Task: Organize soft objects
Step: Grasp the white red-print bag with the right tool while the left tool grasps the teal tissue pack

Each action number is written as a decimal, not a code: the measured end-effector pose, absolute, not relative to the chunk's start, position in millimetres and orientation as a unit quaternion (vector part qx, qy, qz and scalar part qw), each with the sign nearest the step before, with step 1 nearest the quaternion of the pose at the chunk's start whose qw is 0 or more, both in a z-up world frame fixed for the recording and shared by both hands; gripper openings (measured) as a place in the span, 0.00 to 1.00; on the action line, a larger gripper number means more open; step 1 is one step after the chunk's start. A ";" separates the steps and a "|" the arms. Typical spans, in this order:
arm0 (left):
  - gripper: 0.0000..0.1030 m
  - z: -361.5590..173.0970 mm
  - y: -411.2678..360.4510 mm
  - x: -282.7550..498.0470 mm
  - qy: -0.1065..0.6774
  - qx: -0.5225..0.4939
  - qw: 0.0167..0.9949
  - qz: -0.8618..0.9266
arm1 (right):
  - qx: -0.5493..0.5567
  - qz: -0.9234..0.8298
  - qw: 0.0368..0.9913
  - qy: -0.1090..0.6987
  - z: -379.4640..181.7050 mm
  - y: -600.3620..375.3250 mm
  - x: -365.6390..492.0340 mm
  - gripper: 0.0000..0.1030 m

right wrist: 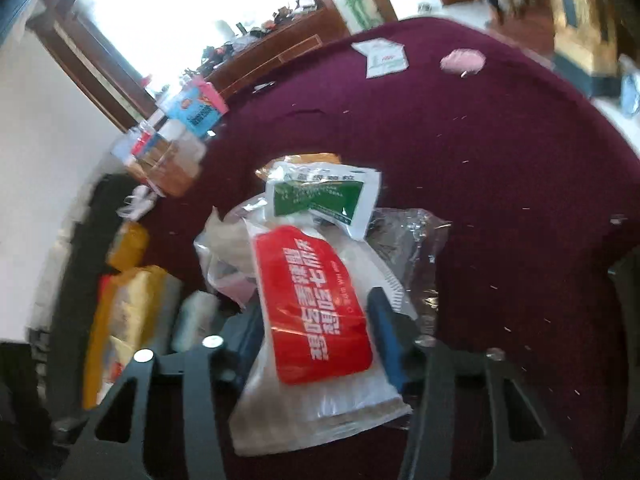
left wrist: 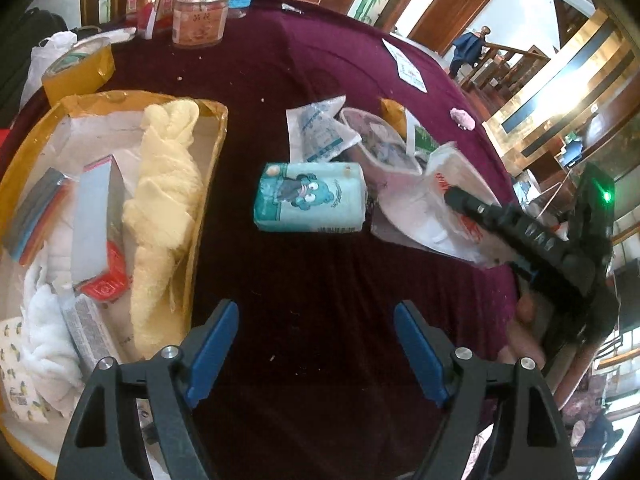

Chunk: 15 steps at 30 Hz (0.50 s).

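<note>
Left gripper (left wrist: 316, 354) hovering above bare maroon worktop (left wrist: 320, 280), fingers spread wide, nothing between them. Right gripper (right wrist: 316, 338) with fingers either side of a clear plastic bag with a red label (right wrist: 316, 312), whether pinching it impossible to tell. Teal tissue pack (left wrist: 310, 197) lying just left of that bag, yellow towel (left wrist: 164, 216) farther left inside the yellow tray (left wrist: 208, 184).

Maroon table (left wrist: 320, 60), tissue pack (left wrist: 310, 198), yellow tray (left wrist: 208, 168), jar (left wrist: 200, 16)

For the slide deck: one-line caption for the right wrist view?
Right gripper straddles a clear plastic bag with red label on the maroon tablecloth, green-and-white sachet behind it.
</note>
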<state>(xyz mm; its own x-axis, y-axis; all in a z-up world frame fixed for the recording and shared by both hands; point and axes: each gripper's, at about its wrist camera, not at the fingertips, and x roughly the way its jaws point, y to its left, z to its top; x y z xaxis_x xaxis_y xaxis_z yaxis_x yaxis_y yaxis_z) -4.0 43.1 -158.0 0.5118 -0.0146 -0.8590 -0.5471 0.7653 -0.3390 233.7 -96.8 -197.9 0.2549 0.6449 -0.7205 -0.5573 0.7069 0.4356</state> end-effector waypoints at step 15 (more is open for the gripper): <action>0.81 -164.0 60.1 44.6 0.486 -0.292 0.808 0.159 | 0.145 0.397 0.819 0.388 -202.2 -142.7 190.6 0.40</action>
<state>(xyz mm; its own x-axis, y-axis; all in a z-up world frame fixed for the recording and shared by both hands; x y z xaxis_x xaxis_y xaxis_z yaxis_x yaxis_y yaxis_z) 44.6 60.1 -164.0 0.4772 -0.0263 -0.8784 -0.5405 0.7794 -0.3170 190.6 -142.7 -202.2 0.3824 0.7631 -0.5210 -0.5381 0.6423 0.5459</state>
